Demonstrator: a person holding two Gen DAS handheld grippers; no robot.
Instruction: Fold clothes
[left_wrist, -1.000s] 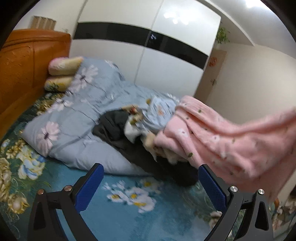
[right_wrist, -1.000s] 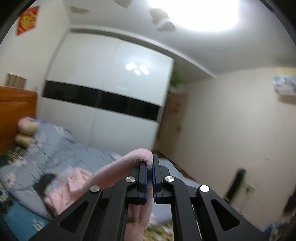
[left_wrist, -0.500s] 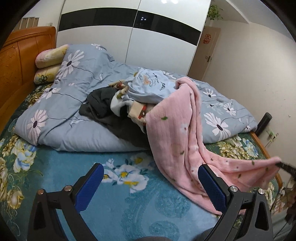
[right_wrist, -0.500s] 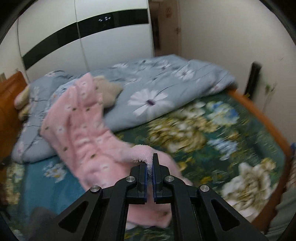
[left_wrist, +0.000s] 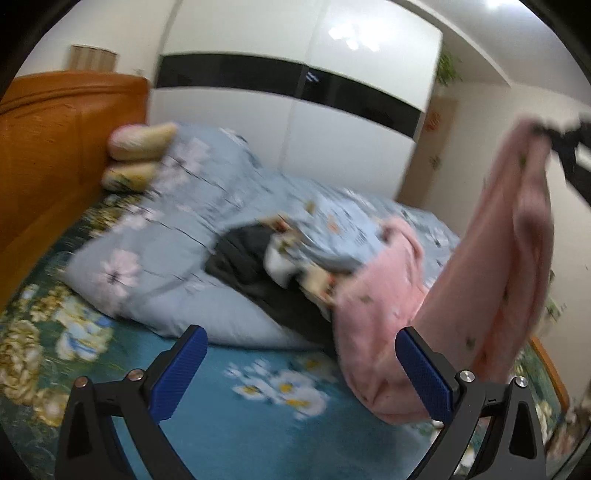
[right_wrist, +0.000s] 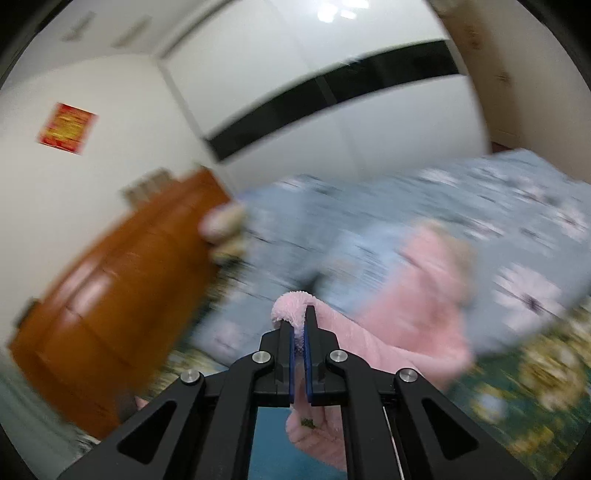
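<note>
A: Pink garment (left_wrist: 517, 236) — where does it sit?

B: In the left wrist view it hangs from about 2 o'clock, where the right gripper (left_wrist: 554, 133) has its top edge, and drapes down to 5 o'clock. Its lower end lies on the teal floral bedsheet (left_wrist: 229, 435), and part of it runs up onto the pile of clothes (left_wrist: 280, 266) near the centre.

A: And the right gripper's fingers?

B: Clenched on the fabric. In the right wrist view the right gripper (right_wrist: 299, 332) has a fuzzy pink fold (right_wrist: 291, 302) pinched between its blue pads, and the rest of the cloth (right_wrist: 413, 310) trails off toward 3 o'clock and down behind the fingers.

A: The left gripper?

B: The left gripper (left_wrist: 295, 373) has its jaws spread wide, with nothing between them. Its right finger (left_wrist: 424, 373) sits in front of the garment's lower end; I cannot tell whether they touch.

A: What else is around?

B: A blue-grey flowered duvet (left_wrist: 155, 266) is bunched from 9 o'clock to the centre, under the clothes pile. Two pillows (left_wrist: 140, 155) lie at 10 o'clock against the wooden headboard (left_wrist: 55, 147). A white wardrobe with a black band (left_wrist: 295, 81) fills 12 o'clock. Both views are blurred.
</note>
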